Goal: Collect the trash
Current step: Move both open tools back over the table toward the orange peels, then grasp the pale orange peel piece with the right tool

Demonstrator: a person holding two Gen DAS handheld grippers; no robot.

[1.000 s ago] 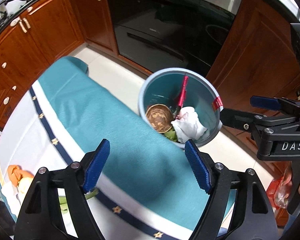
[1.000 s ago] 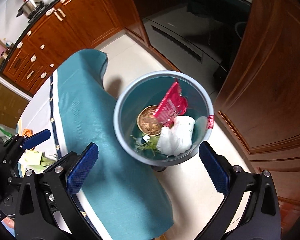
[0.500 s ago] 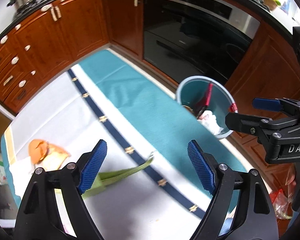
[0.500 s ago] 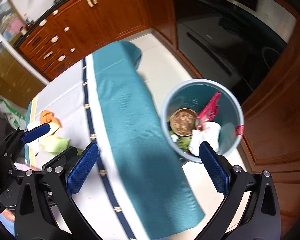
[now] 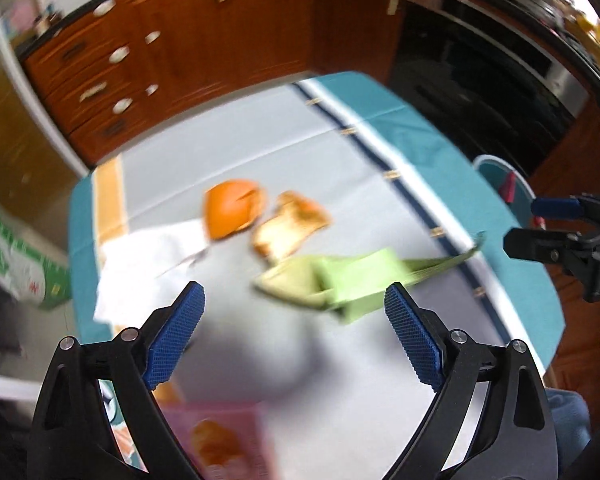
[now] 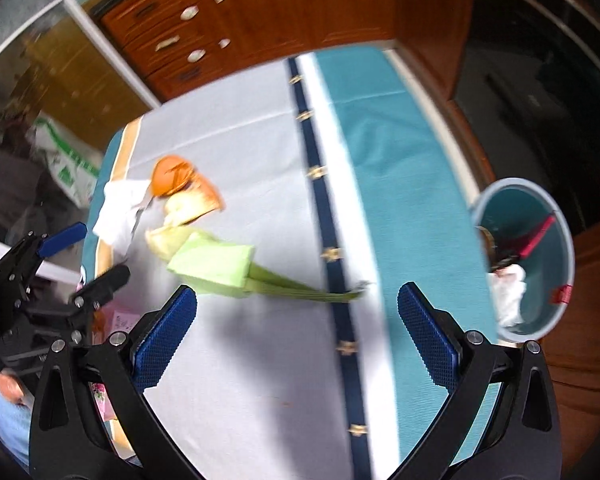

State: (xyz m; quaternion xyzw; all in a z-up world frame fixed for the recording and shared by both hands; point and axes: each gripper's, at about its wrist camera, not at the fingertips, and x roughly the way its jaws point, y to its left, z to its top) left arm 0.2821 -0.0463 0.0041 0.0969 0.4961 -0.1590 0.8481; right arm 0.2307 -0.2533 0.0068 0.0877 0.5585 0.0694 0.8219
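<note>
Left wrist view: left claw (image 5: 292, 334), empty and opening wider, hovers nearest the green leaf (image 5: 352, 280), its long axis running left-right just beyond.

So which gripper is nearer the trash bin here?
Right. The right gripper hangs over the table's bin-side half, with the trash bin just past its finger; the left gripper is farther across the table.

Peel (image 6: 172, 176) on table (image 6: 240, 360); bin (image 6: 540, 264) right, beside table.
</note>
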